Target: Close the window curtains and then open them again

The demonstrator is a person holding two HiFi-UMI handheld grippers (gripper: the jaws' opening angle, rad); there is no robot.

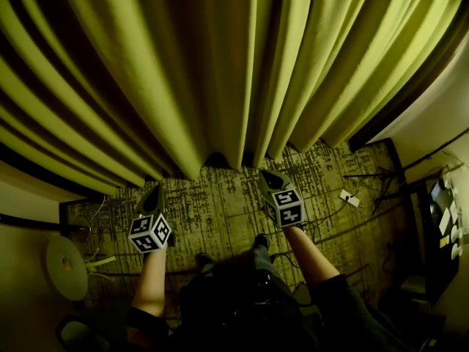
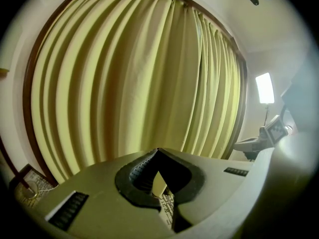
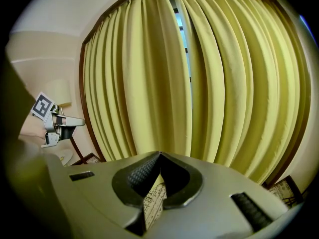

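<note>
From the head, looking steeply down along the curtains (image 1: pixel 220 64); in both gripper views, low, close, facing up them. Shared by all.

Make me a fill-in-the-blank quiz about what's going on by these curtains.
1. The left gripper and the right gripper both have their jaws ____.
2. Each gripper carries a ____ with square markers.
3. Neither gripper touches the curtains, which hang down to a patterned ____.
4. But for a thin gap near the top, the curtains are drawn ____.

Missing words: shut; cube; carpet; closed.
</note>
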